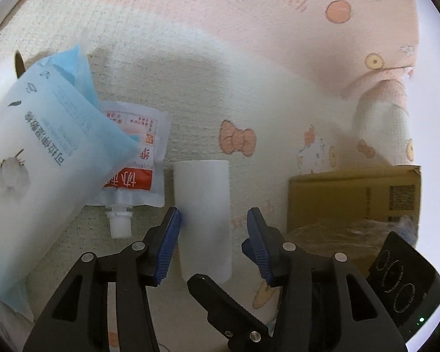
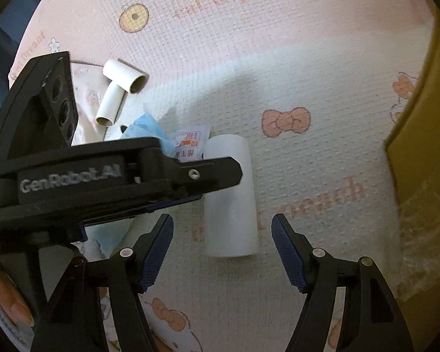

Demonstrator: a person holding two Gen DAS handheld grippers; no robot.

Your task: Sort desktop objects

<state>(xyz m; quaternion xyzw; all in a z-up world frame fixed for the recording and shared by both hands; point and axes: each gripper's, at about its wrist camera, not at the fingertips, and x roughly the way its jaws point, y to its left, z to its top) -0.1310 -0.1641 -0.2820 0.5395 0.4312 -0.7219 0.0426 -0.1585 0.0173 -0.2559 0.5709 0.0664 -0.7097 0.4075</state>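
**Between left jaws: white roll**

On the mat, white roll (image 1: 202,220) lying flat, long axis 12-to-6, between left gripper (image 1: 214,243) pads, agape, not pressing. Right gripper (image 2: 223,252) agape too, empty, roll at 12. Left nearer. Pouch (image 1: 135,161) at 10.

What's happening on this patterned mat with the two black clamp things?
A person is tidying loose items with two hand-held tools. Both the left tool and the right tool stand open around a white roll lying on the mat, neither gripping it. A blue-and-white pack and a spouted pouch lie beside it, a cardboard box on the other side, cardboard tubes farther off.
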